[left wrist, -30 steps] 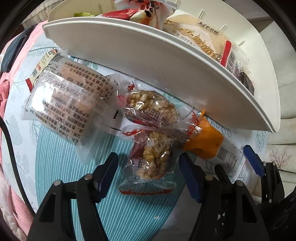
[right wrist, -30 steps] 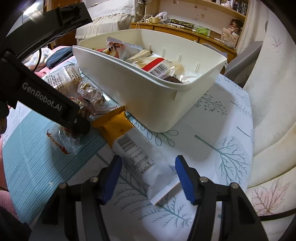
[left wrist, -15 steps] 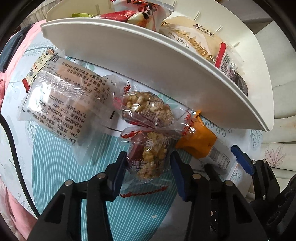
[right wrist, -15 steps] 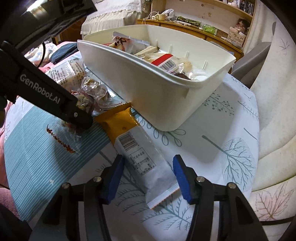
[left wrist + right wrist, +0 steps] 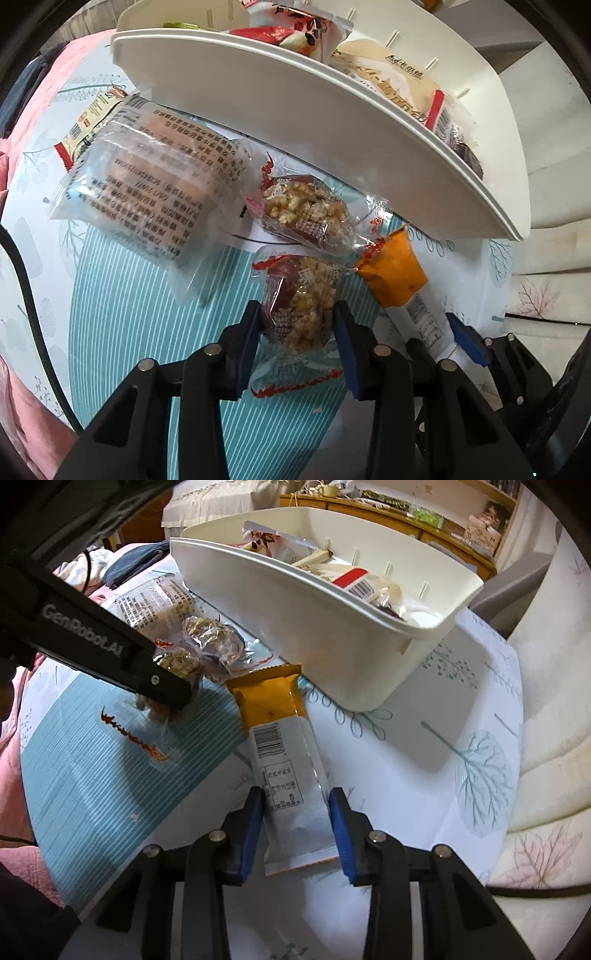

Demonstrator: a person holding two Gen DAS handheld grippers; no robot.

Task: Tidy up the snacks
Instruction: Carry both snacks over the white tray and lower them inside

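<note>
Snacks: your left gripper (image 5: 298, 328), wide a second ago, is closing its fingers onto the puffed-grain packet (image 5: 301, 306) on the surface, while your right gripper (image 5: 295, 812) narrows around the orange-and-white bar (image 5: 286, 760) beside the white bin (image 5: 332, 627).

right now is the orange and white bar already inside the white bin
No, the orange and white bar lies on the tablecloth in front of the white bin.

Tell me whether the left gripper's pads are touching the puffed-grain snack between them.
Touching. The left wrist view shows both pads of the closing left gripper against the snack wrapper's sides, with no gap.
</note>
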